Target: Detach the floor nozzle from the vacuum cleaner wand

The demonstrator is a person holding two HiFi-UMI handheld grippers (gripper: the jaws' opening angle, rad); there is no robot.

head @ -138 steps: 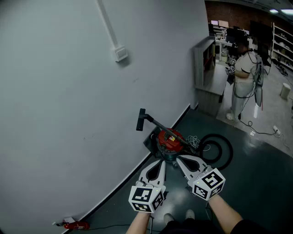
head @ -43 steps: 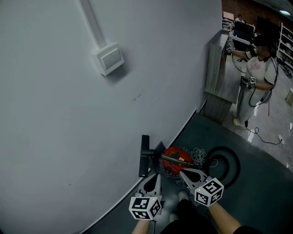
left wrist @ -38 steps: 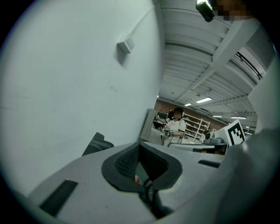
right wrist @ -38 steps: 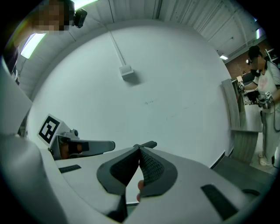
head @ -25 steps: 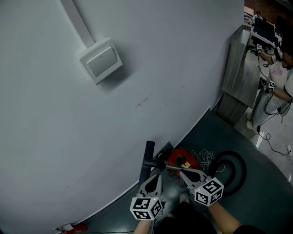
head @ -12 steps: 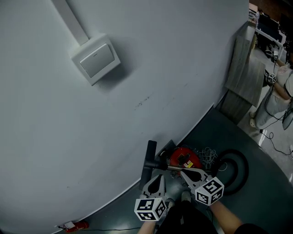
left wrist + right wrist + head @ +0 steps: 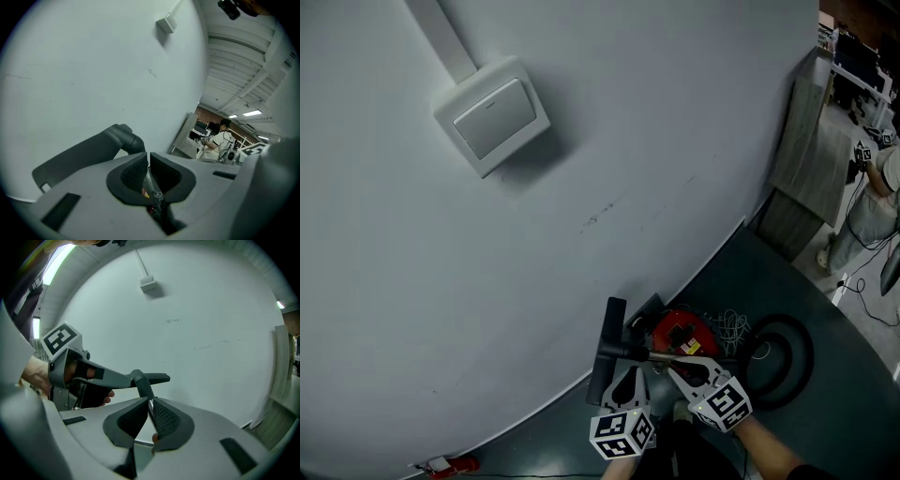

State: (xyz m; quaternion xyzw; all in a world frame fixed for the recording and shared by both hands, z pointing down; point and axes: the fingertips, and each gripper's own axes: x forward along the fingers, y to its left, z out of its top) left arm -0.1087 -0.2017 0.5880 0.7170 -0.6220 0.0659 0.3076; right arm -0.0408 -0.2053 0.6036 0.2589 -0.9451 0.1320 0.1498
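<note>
The red vacuum canister (image 7: 680,335) lies on the dark floor against the white wall. Its silver wand (image 7: 662,356) runs left to the black floor nozzle (image 7: 606,361), which stands on end along the wall. My left gripper (image 7: 631,372) is shut and empty, its tips just short of the nozzle's neck; the nozzle (image 7: 86,151) looms beyond its jaws. My right gripper (image 7: 674,362) is shut too, hovering over the wand. In the right gripper view the nozzle (image 7: 151,378) shows above the closed pads, with the left gripper (image 7: 126,378) reaching it from the left.
A black hose coil (image 7: 778,356) and a cable tangle (image 7: 732,328) lie right of the canister. A junction box (image 7: 492,112) sits high on the wall. A wooden cabinet (image 7: 802,141) and a person (image 7: 874,192) stand far right. A small red item (image 7: 450,463) lies bottom left.
Both grippers have sunk and drawn in toward the nozzle and wand. The head view has shifted closer to the wall. Both stay shut.
</note>
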